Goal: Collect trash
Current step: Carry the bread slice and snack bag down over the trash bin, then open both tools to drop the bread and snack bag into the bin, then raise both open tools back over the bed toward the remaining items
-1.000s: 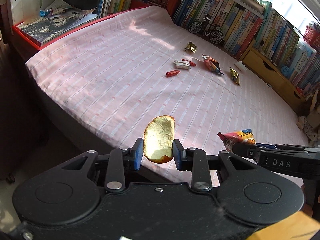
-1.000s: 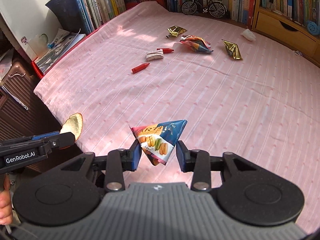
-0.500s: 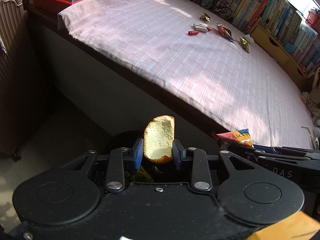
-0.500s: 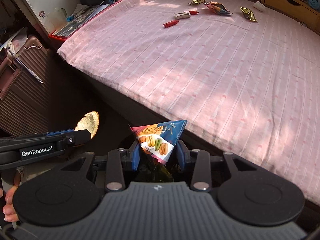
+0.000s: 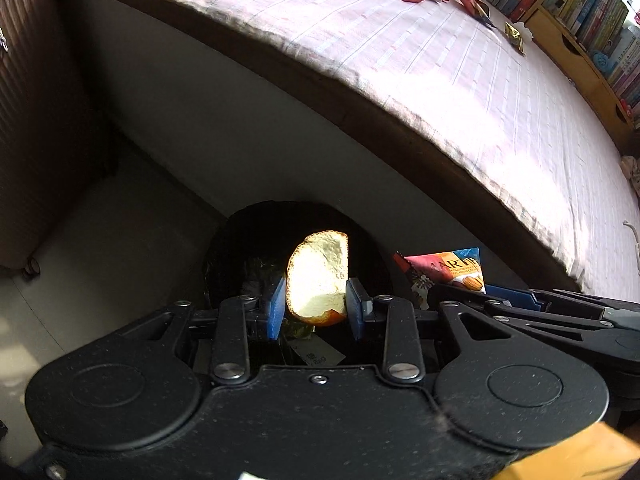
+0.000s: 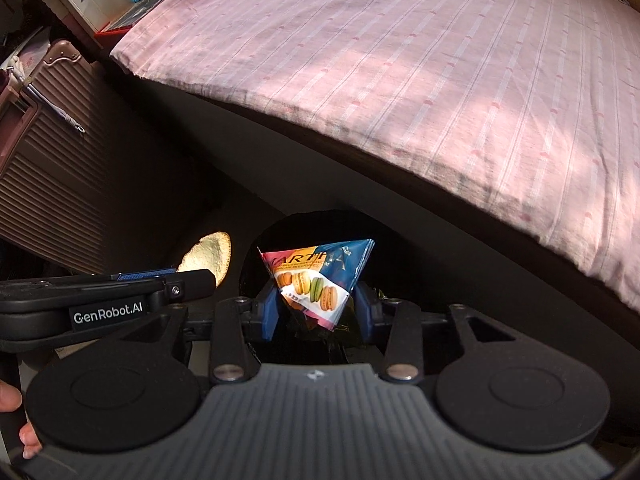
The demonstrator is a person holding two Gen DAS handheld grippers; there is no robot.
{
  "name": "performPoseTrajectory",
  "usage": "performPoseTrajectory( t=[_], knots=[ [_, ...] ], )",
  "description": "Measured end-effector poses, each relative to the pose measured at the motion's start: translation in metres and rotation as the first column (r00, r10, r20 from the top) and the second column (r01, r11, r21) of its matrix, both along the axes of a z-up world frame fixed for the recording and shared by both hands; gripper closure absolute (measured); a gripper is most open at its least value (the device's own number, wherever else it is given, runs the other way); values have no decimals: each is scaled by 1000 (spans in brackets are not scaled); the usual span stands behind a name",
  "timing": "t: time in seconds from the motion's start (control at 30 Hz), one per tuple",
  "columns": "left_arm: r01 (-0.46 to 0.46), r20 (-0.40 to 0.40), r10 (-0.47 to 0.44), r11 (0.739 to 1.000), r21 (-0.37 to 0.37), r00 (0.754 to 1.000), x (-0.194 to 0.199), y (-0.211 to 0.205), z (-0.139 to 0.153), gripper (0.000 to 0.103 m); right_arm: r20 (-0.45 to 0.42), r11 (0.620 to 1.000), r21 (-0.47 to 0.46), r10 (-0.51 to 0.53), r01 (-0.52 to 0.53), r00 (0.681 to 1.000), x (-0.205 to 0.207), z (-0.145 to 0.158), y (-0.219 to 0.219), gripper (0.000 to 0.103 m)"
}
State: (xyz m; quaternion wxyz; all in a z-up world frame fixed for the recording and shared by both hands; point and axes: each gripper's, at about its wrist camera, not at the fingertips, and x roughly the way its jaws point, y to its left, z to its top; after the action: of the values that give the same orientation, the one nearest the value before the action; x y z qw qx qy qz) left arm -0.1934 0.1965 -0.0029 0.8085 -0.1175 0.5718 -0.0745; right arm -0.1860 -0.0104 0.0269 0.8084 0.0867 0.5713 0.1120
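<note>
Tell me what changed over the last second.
Both grippers swung off the bed and down over the black bin beside it. The left gripper still clamps the orange peel. The right gripper's jaws are opening around the macaron wrapper, which hasn't dropped yet. The wrappers left on the bed haven't moved.
</note>
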Motion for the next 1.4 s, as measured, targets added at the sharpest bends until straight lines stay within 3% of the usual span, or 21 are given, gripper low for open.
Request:
performPoseTrajectory(
  t=[0.5,0.73,0.93,1.1,1.2,1.4],
  knots=[
    [10,-3,-10,1000,1,1000,3,0,-1,76,-13,1000,-12,-15,15,1000,3,-4,-6,54],
    [19,-2,-19,1000,17,1000,5,-6,-1,75,-13,1000,-6,-27,27,1000,3,-5,-8,38],
    [11,-2,-11,999,41,1000,8,-11,-1,57,-19,999,-5,-32,32,999,3,-8,-7,30],
    [-21,3,21,997,78,1000,11,-8,-1,37,-27,999,-2,-48,48,999,4,-10,-9,25],
    [-33,8,33,996,88,999,11,-4,-1,31,-29,999,1,-48,48,998,4,-11,-10,22],
    [-47,14,45,994,102,999,14,0,1,29,-32,998,11,-54,55,998,5,-12,-11,18]
  ],
)
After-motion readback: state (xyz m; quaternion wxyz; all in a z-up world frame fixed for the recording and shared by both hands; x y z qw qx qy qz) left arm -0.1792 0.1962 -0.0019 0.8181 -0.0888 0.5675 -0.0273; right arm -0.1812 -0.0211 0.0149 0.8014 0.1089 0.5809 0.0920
